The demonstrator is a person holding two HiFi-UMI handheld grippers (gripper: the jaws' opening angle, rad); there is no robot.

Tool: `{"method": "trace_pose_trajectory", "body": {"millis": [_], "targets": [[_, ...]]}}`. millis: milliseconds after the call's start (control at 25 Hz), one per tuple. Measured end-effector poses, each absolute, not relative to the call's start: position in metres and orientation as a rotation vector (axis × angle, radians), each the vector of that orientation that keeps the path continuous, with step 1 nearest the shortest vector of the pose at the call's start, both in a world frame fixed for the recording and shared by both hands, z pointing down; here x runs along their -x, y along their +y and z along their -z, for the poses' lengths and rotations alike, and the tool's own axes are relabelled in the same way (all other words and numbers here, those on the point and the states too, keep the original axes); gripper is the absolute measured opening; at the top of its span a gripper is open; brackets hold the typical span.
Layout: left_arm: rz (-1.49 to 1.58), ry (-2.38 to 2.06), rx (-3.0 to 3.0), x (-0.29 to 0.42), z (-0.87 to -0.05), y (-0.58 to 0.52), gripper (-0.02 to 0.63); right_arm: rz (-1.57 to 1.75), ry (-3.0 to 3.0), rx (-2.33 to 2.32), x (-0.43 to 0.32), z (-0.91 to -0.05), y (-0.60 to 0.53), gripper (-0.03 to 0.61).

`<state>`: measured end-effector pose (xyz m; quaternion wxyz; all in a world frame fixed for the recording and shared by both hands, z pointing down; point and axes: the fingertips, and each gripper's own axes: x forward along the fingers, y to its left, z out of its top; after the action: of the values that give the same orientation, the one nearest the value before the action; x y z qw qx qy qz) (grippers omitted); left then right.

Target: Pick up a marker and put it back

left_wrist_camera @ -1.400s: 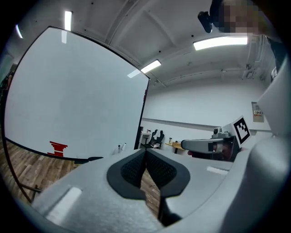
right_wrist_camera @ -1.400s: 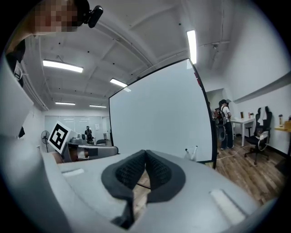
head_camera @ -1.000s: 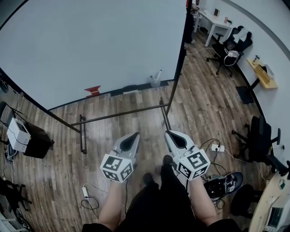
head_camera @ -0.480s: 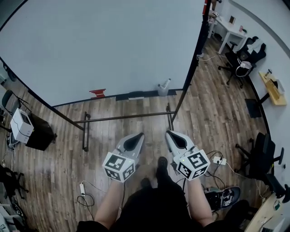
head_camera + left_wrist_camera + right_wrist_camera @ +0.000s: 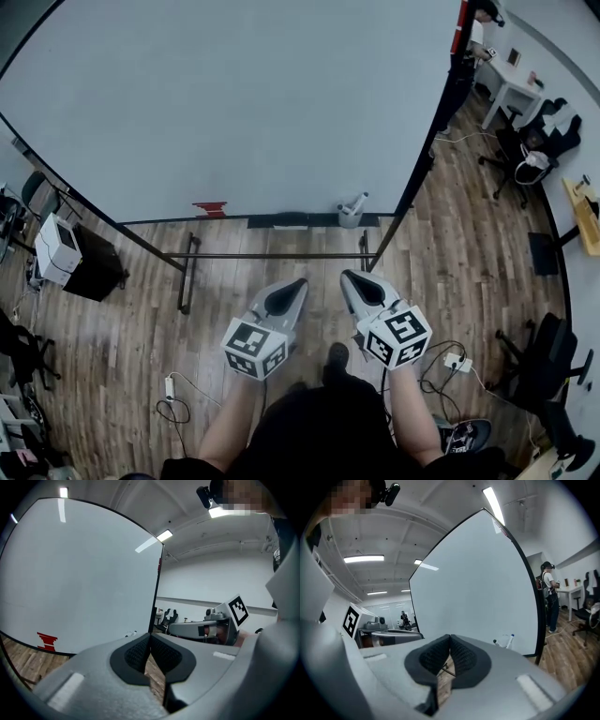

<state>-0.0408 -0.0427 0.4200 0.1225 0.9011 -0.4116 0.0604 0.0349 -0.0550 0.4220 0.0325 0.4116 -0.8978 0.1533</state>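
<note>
Probably the marker (image 5: 510,641) will prove light and stiff: a smooth plastic barrel that can slip or swivel between pads if taken near one end. I judge the best hold is across the barrel, about midway along it, with the jaws square to its length. A hold on the cap alone risks pulling the cap off. A modest squeeze should do.

From the right gripper view it reads as a slim white stick with a blue cap at its upper end, leaning to the right. A second pale marker (image 5: 497,642) stands just beside it on the left, and both are too small for finer detail. In the head view they poke out of a small grey holder (image 5: 350,217) at the lower edge of the whiteboard (image 5: 234,103), near the board's right-hand side. Whether the holder rests on a ledge or hangs from the frame I cannot tell.

Both tools are well apart from it. The left gripper (image 5: 299,282) and right gripper (image 5: 346,276) hang side by side above the wooden floor (image 5: 122,309), noses toward the board. On each, the dark ribbed pads (image 5: 461,657) meet at the tips with nothing between them — closed and empty. So no marker is picked up yet, and the jaws must open before one can be taken.
</note>
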Motion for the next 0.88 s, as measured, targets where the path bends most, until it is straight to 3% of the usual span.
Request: {"method": "trace_pose_trajectory", "body": {"millis": [680, 880], "targets": [[-0.219, -1.301, -2.53, -0.019, -0.451, -0.117, 0.011, -0.562, -2.671, -1.115, -0.085, -0.471, -0.148, 0.005], [-0.214, -1.309, -2.484, -0.018, -0.463, -0.127, 0.011, -0.604, -2.639, -1.115, -0.089, -0.488, -0.163, 0.031]]}}
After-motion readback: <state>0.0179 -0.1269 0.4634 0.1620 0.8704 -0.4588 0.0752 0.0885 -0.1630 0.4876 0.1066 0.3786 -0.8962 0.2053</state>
